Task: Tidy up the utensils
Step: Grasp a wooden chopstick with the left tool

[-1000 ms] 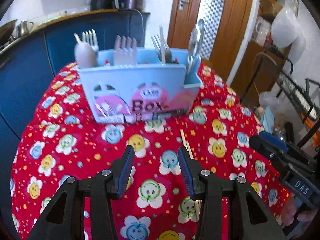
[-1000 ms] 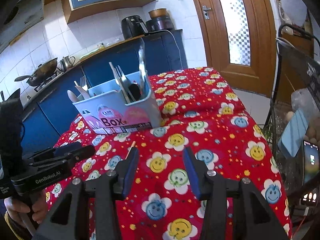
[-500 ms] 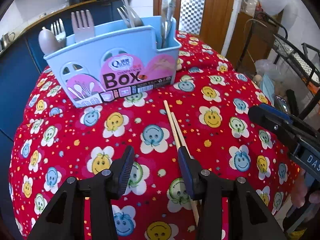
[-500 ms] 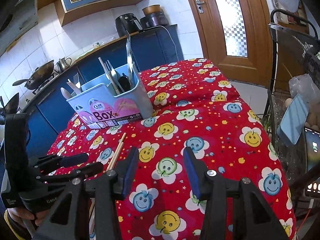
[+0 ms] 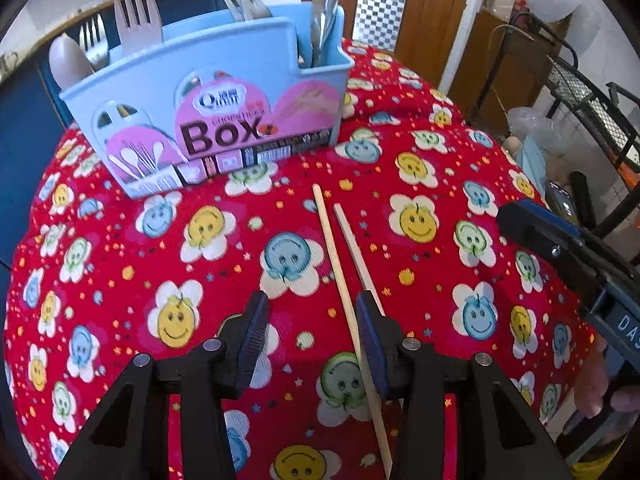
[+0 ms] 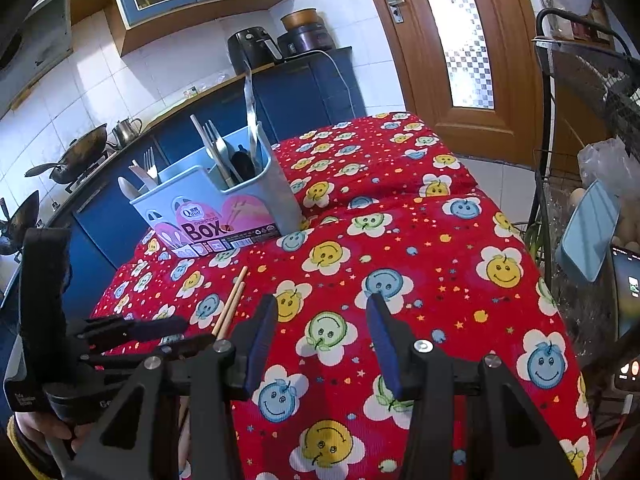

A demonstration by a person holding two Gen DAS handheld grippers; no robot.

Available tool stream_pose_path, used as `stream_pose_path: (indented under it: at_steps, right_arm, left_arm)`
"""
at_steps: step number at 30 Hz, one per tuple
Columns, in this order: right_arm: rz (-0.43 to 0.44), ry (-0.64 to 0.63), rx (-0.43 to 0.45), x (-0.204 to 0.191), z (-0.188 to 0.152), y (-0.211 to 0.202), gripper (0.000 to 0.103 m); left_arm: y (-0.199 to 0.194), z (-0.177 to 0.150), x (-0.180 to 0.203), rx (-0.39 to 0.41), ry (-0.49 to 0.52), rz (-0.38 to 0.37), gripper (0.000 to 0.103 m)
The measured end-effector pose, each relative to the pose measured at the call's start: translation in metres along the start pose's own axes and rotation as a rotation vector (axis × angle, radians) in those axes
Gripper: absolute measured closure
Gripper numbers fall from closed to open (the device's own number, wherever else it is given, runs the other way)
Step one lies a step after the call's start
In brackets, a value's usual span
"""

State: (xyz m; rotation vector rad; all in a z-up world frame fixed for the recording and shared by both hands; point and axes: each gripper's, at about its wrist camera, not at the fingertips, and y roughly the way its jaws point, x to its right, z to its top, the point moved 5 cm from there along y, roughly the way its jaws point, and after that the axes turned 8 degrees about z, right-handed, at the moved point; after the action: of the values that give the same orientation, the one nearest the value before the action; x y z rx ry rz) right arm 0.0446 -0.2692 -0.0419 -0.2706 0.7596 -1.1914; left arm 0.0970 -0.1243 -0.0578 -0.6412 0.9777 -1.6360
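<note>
The left gripper [image 5: 308, 328] is hanging low over the red smiley-flower tablecloth [image 5: 120, 272], its fingers spread with only cloth between them. The pair of wooden chopsticks [image 5: 336, 256] is lying flat on the cloth, running from about 12 o'clock of the gripper down past its 3 o'clock finger; the longer stick is passing just inside that finger's blue pad [image 5: 370, 340], and whether it is touching the pad cannot be told. The shorter stick is disappearing behind the same finger.

At 11 o'clock of the left wrist view the blue utensil box [image 5: 224, 104] is standing upright on the cloth, forks [image 5: 136, 16] and a spoon [image 5: 70, 58] sticking up at its left end and more cutlery at its right. A bare strip of cloth is lying between the box and the chopstick tips.

The right gripper [image 6: 322, 340] is hovering at the near side of the table, its fingers parted and pinching nothing. At 3 o'clock of the right wrist view the cloth is dropping over the table edge just beside a black wire rack [image 6: 580, 128], so room there is tight. At 12 o'clock the tabletop is running open toward the wooden door [image 6: 460, 40]. At 9 o'clock the blue counter [image 6: 120, 216] is sitting close behind the box.
</note>
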Motion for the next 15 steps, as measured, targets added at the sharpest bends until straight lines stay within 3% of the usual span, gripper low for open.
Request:
stream_pose_path:
  at_steps: [6,11,15]
  right_arm:
    - [0.001,0.001,0.0,0.0,0.0,0.0,0.054]
    - [0.002,-0.002,-0.002,-0.003,0.0,0.0,0.054]
    - [0.005,-0.002,-0.009,-0.003,0.001,0.001,0.054]
  left_arm:
    - [0.004,0.008,0.005,-0.008,0.025,0.013,0.058]
    - [0.012,0.022,0.002,-0.059,0.012,-0.026,0.085]
    - [0.015,0.025,-0.004,-0.094,-0.033,-0.082,0.097]
